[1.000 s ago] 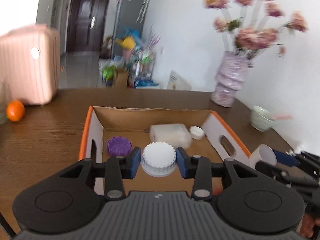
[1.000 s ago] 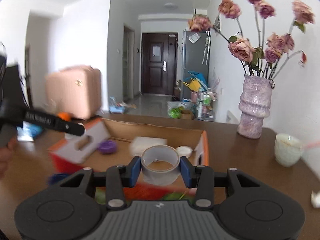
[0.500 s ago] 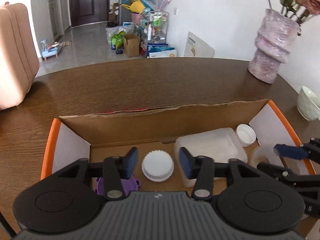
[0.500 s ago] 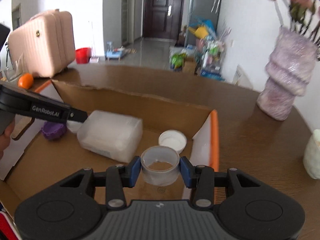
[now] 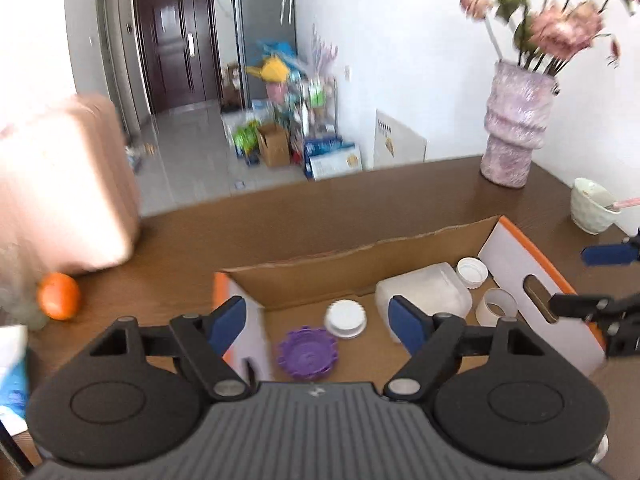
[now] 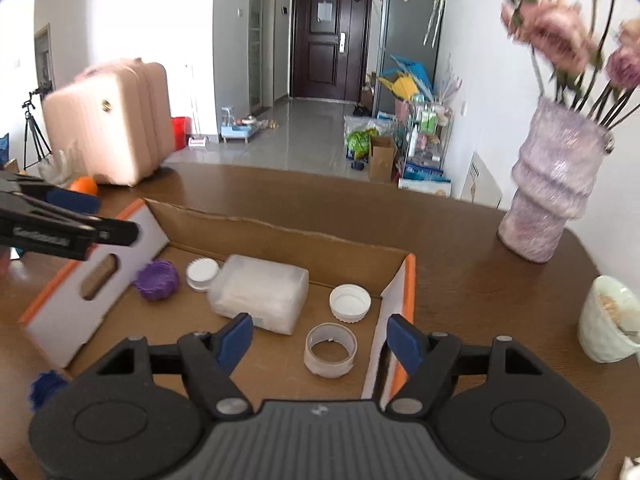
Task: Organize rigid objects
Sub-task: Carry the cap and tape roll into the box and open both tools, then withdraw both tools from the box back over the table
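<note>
While both grippers are hanging above the cardboard box [image 6: 280, 236], their jaws are spreading apart, and neither is gripping anything.

Left wrist view: left gripper [image 5: 316, 320] is sitting lower centre of the frame, blue pads wide. White ribbed cap [image 5: 345, 318] and purple cap [image 5: 307, 358] are lying on the box floor [image 5: 360, 344], showing in the gap between the pads but not touching them; purple one lower left of the white. Clear plastic container [image 5: 424, 290] is lying to the right of the white cap, with a small white lid [image 5: 472, 273] at its upper right, near the box's right wall. Tape ring [image 5: 498, 307] is standing just below that lid. Right gripper's fingertips [image 5: 606, 255] are poking in at the right edge.

Right wrist view: right gripper [image 6: 320, 342] is occupying the lower centre, pads wide. Tape ring [image 6: 330, 350] is resting on the box floor between them, clear of both pads. Small white lid [image 6: 350, 303] is lying just above it. Left gripper [image 6: 72, 232] is reaching in from the left edge, above the box's left wall.

Background: vase [image 6: 556, 208] is standing at right, bowl [image 6: 610, 318] at right edge, orange [image 5: 59, 295] at left, all on the table [image 6: 460, 248].
</note>
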`<state>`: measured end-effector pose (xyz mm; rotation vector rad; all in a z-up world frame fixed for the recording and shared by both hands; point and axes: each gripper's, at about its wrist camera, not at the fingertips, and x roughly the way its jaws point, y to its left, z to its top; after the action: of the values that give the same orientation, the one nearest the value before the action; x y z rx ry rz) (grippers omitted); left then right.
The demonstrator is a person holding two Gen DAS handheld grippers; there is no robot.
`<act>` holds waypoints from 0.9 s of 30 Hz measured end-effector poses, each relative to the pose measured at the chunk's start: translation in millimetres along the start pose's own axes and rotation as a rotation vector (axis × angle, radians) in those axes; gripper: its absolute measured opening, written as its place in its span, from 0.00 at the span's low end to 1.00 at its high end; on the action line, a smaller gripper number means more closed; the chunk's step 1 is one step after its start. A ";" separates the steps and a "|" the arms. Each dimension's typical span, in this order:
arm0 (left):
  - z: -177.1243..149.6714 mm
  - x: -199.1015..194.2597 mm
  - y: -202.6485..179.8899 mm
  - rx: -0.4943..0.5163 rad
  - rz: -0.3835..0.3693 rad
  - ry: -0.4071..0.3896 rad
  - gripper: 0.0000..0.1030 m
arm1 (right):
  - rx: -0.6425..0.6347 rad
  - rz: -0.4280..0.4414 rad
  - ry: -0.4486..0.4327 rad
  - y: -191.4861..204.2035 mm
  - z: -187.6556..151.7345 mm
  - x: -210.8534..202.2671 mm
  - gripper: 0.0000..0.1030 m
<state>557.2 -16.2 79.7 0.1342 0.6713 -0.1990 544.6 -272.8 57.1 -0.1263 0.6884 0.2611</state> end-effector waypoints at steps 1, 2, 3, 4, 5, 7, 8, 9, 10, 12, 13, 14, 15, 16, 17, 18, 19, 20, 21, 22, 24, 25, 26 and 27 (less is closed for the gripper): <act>-1.7 -13.8 2.9 -0.002 0.006 -0.017 0.80 | -0.005 -0.006 -0.011 2.3 -0.4 -12.3 0.74; -3.9 -30.0 5.6 -0.007 0.014 -0.037 0.81 | -0.006 -0.012 -0.020 3.6 -0.5 -23.8 0.74; -6.9 -43.7 7.8 -0.011 0.022 -0.055 0.83 | -0.004 -0.015 -0.031 3.7 -0.9 -33.8 0.75; -10.1 -57.6 9.9 -0.012 0.036 -0.074 0.86 | 0.000 -0.017 -0.044 4.8 -1.7 -45.3 0.76; -15.2 -72.0 11.2 -0.013 0.057 -0.095 0.88 | 0.004 -0.017 -0.060 6.8 -3.6 -57.8 0.78; -28.9 -103.5 13.8 -0.014 0.098 -0.143 0.94 | 0.018 -0.009 -0.111 10.0 -11.4 -83.9 0.82; -35.4 -116.8 14.1 -0.019 0.111 -0.166 0.95 | 0.025 0.002 -0.137 11.6 -17.6 -96.9 0.86; -43.6 -132.2 14.5 -0.024 0.120 -0.192 0.96 | 0.031 0.010 -0.158 13.7 -24.3 -107.6 0.86; -52.2 -146.5 14.7 -0.023 0.121 -0.214 0.97 | 0.038 0.011 -0.179 16.2 -31.6 -118.3 0.86; -71.3 -171.9 16.3 -0.025 0.114 -0.257 1.00 | 0.047 0.005 -0.208 22.4 -46.0 -137.1 0.86; -82.1 -185.1 18.1 -0.028 0.115 -0.277 1.00 | 0.051 0.005 -0.221 25.4 -53.4 -145.6 0.87; -93.8 -197.6 17.6 -0.034 0.124 -0.293 1.00 | 0.058 0.003 -0.237 28.6 -61.6 -154.7 0.87; -103.9 -207.4 16.8 -0.039 0.128 -0.309 1.00 | 0.061 0.004 -0.254 31.2 -69.4 -163.5 0.87; -114.0 -215.7 15.6 -0.035 0.132 -0.328 1.00 | 0.059 0.006 -0.271 35.4 -76.9 -172.4 0.87; -125.7 -225.3 13.8 -0.029 0.154 -0.345 1.00 | 0.057 -0.001 -0.292 40.5 -85.7 -182.7 0.88; -137.3 -233.6 12.1 -0.026 0.177 -0.361 1.00 | 0.055 -0.008 -0.312 45.3 -92.7 -191.2 0.89; -148.6 -241.3 10.8 -0.023 0.193 -0.373 1.00 | 0.051 -0.011 -0.332 49.8 -101.9 -200.0 0.89; -162.0 -249.9 9.3 -0.024 0.210 -0.382 1.00 | 0.049 -0.018 -0.351 55.7 -112.5 -210.5 0.91; -173.6 -257.4 8.1 -0.027 0.218 -0.392 1.00 | 0.046 -0.022 -0.377 62.0 -124.1 -220.2 0.95; -185.8 -264.1 6.2 -0.027 0.221 -0.406 1.00 | 0.043 -0.012 -0.404 66.8 -136.7 -228.6 0.96; -210.1 -277.2 1.4 -0.026 0.217 -0.422 1.00 | 0.056 -0.004 -0.440 76.2 -162.5 -242.6 0.98; -221.3 -283.1 -0.5 -0.030 0.206 -0.429 1.00 | 0.062 0.000 -0.454 81.3 -175.5 -248.6 0.98; -232.6 -289.8 -1.1 -0.039 0.195 -0.430 1.00 | 0.061 0.010 -0.464 86.0 -187.9 -253.2 0.98; -243.0 -295.0 -2.1 -0.054 0.190 -0.425 1.00 | 0.058 0.017 -0.469 90.8 -200.8 -257.5 0.98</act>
<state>184.5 68.3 76.6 0.0990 0.2383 -0.0227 205.8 -276.4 65.9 -0.0019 0.2310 0.2747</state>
